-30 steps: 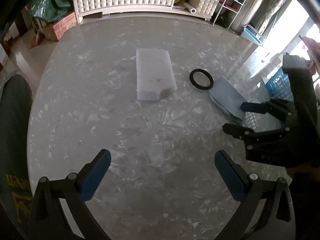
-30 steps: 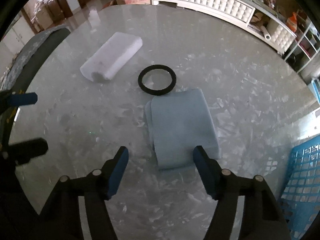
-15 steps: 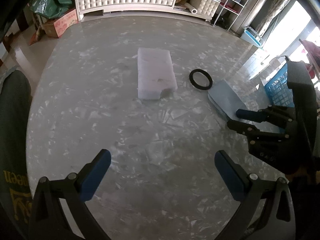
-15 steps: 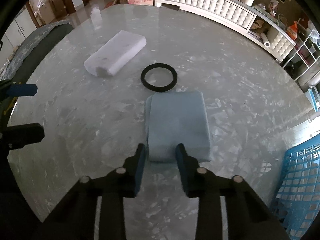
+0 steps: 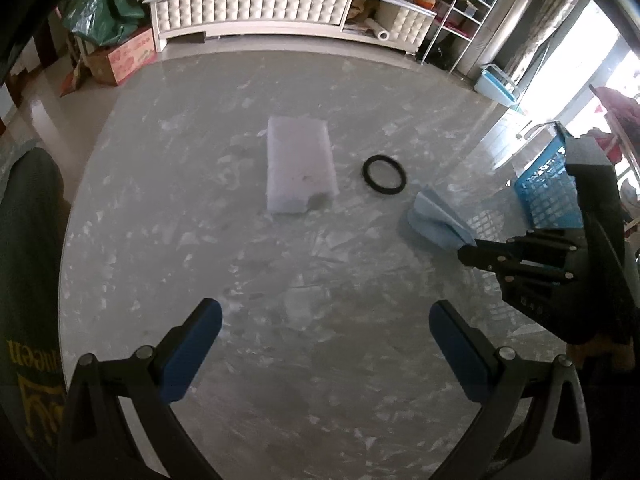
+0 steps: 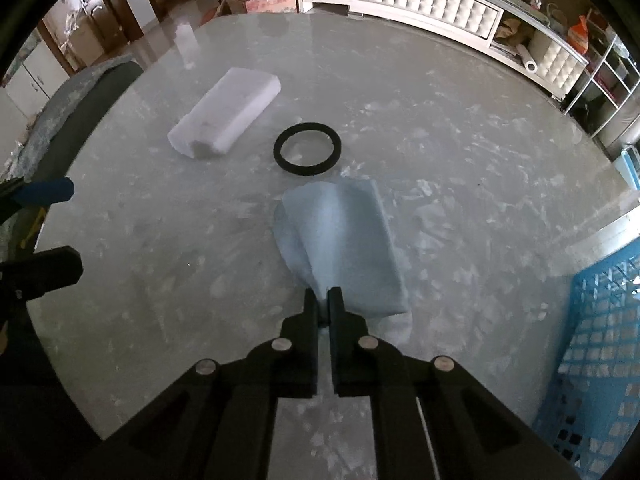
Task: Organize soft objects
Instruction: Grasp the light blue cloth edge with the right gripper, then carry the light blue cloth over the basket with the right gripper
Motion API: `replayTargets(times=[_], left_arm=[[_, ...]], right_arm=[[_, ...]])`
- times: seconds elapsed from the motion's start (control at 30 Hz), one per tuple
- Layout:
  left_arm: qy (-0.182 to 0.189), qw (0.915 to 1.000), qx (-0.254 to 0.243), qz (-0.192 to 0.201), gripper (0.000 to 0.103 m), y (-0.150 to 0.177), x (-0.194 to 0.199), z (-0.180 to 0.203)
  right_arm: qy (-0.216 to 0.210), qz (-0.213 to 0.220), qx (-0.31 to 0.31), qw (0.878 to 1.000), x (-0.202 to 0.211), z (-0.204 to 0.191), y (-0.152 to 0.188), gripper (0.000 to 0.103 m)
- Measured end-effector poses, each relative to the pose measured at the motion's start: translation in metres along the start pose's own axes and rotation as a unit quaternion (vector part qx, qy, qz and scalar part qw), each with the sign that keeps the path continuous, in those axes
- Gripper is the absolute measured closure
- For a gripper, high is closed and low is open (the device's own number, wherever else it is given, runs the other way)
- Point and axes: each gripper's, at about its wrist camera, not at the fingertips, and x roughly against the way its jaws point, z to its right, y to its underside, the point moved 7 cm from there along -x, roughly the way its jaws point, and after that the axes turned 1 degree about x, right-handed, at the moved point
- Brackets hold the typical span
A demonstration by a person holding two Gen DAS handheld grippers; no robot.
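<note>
My right gripper (image 6: 323,295) is shut on the near edge of a folded light-blue cloth (image 6: 344,240) and lifts that edge off the round marble table (image 6: 460,152); the cloth's far end still touches the table. The cloth (image 5: 438,220) and right gripper (image 5: 466,249) also show in the left wrist view. A white foam block (image 6: 226,114) lies to the far left, also in the left wrist view (image 5: 300,170). A black ring (image 6: 307,149) lies just beyond the cloth. My left gripper (image 5: 324,344) is open and empty over the near table.
A blue plastic basket (image 6: 600,344) stands off the table's right edge, also in the left wrist view (image 5: 548,192). A dark chair back (image 5: 28,220) is at the left. A white cabinet (image 5: 256,4) and boxes stand beyond the table.
My right gripper closed on the cloth's near edge and raised it, so the cloth now crumples upward. The left gripper stayed open and almost still.
</note>
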Motion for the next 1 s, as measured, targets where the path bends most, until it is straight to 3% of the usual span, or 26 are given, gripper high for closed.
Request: replayTargets(times=[0.5, 1.0], left_arm=[[0.033, 0.9982, -0.017, 0.047, 0.000, -0.004, 0.061, 0.067], [0.024, 0.9954, -0.075, 0.055, 0.000, -0.022, 0.068, 0.129]], right_arm=[[-0.019, 0.076, -0.012, 0.997, 0.107, 0.002, 0.023, 0.099], [0.026, 0.158, -0.071, 0.985, 0.193, 0.083, 0.043, 0.099]])
